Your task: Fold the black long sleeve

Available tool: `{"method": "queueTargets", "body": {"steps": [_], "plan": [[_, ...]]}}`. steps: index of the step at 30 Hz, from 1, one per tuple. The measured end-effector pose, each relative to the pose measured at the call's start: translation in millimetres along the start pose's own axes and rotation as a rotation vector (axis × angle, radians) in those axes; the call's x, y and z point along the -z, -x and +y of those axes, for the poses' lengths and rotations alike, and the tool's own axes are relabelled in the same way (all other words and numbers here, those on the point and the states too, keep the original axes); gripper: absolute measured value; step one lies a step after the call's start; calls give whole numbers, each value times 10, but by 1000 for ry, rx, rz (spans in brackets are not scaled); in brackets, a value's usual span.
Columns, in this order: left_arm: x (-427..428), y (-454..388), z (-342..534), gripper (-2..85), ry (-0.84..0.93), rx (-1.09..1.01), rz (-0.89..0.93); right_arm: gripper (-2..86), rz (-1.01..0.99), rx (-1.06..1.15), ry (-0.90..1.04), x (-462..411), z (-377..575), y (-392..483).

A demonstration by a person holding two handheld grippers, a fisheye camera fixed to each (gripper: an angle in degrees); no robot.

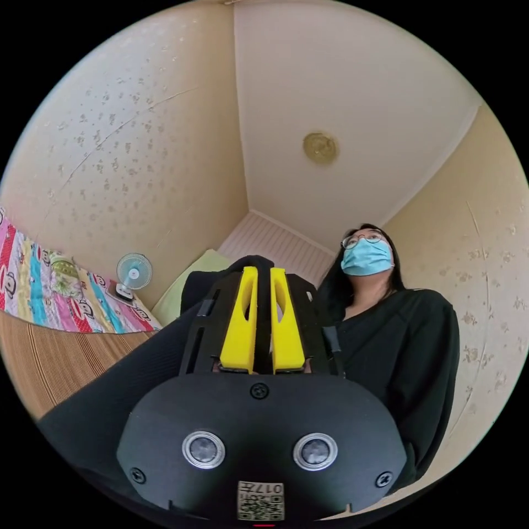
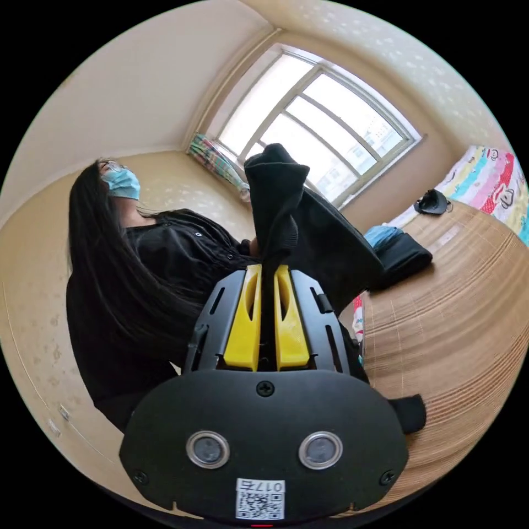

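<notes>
Gripping black cloth, both claws point up toward the ceiling. Nearest in the left gripper view, the left gripper (image 1: 263, 275) has its yellow jaws drawn narrow on a fold of the black long sleeve (image 1: 138, 369), which trails down and away toward the woven mat (image 1: 49, 363). In the right gripper view, the right gripper (image 2: 267, 273) pinches the same garment, its jaws close together, and a bunch of cloth stands up above the tips. Judging by this, the garment is lifted and hanging rather than laid flat, so no fold looks finished; spreading and folding remain. A small label with a code sits on each gripper body; I leave it unread. Beyond, a person in dark clothing stands close. Farther off lie a patterned quilt (image 1: 33, 286), a small fan (image 1: 133, 273) and a bright window (image 2: 319, 127).
</notes>
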State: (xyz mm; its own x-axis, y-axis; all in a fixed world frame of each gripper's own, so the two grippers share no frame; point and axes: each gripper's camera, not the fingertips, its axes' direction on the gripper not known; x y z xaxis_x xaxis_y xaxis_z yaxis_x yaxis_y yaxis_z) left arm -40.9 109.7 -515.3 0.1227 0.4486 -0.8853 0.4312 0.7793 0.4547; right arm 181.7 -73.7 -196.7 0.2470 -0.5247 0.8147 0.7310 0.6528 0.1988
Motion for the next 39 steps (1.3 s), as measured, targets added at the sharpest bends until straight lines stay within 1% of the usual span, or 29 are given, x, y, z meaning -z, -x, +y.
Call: {"method": "queueTargets", "body": {"steps": [1,2,3,5,7,8,10,11,13,14,15,16,17,18,19,20,21,22,23,24,25,26,27,29,32,34,36,37,39], "plan": [[-13,-138,-122,41,7,-40,4,24,18,96,-26,-9,-121,202],[-19,-206,-187,41,11,-59,-7,24,36,140,-34,-13,-195,311],[-27,-312,-319,42,16,-77,-56,25,94,196,-37,-20,-372,517],[-42,-359,-542,42,30,-59,-177,26,239,201,-22,-25,-695,754],[-81,-90,-879,42,83,20,-372,26,451,48,47,2,-1204,769],[-93,57,-975,42,96,53,-429,26,512,-12,65,23,-1343,709],[-160,940,-1360,43,130,226,-697,24,795,-218,132,123,-1948,242],[-186,1205,-1435,44,139,269,-778,24,875,-251,138,142,-2101,75],[-282,2203,-1547,54,186,421,-1069,19,1234,-409,76,269,-2585,-692],[-302,2411,-1527,61,206,451,-1120,17,1345,-463,38,311,-2648,-881],[-361,2762,-1418,76,287,501,-1213,15,1505,-555,4,351,-2686,-1219],[-434,3045,-1187,79,393,583,-1307,14,1565,-672,7,356,-2621,-1535],[-483,3173,-1027,81,458,625,-1343,13,1563,-734,-1,348,-2548,-1674],[-608,3399,-669,76,608,678,-1376,11,1505,-830,-23,284,-2328,-1912],[-735,3563,-259,72,728,705,-1379,9,1404,-846,-7,133,-2034,-2127],[-795,3629,-34,72,780,719,-1366,8,1354,-848,17,38,-1866,-2238],[-893,3733,436,72,875,764,-1305,8,1267,-882,109,-172,-1476,-2485],[-965,3805,952,73,972,839,-1227,7,1202,-931,268,-417,-1025,-2738],[-993,3823,1204,75,1024,879,-1191,7,1177,-960,359,-544,-778,-2846],[-1027,3806,1662,78,1116,950,-1148,7,1141,-1029,542,-783,-258,-3004],[-1033,3744,2015,79,1180,1005,-1130,7,1120,-1092,683,-957,201,-3058],[-1024,3703,2157,79,1197,1032,-1122,8,1113,-1115,732,-1018,392,-3051],[-980,3630,2361,78,1196,1089,-1102,8,1092,-1146,777,-1088,683,-2996],[-863,3584,2494,77,1148,1163,-1066,8,1037,-1190,760,-1079,937,-2900],[-582,3693,2369,77,1068,1236,-1102,9,1000,-1254,611,-865,999,-2803],[-353,3838,2078,79,948,1251,-1156,12,964,-1229,424,-663,815,-2766],[-213,3947,1827,79,842,1233,-1195,17,927,-1179,309,-560,622,-2792],[-136,4017,1684,79,779,1215,-1210,23,905,-1142,264,-528,496,-2845],[-39,4122,1557,79,709,1203,-1218,36,879,-1111,239,-543,354,-2984]]}}
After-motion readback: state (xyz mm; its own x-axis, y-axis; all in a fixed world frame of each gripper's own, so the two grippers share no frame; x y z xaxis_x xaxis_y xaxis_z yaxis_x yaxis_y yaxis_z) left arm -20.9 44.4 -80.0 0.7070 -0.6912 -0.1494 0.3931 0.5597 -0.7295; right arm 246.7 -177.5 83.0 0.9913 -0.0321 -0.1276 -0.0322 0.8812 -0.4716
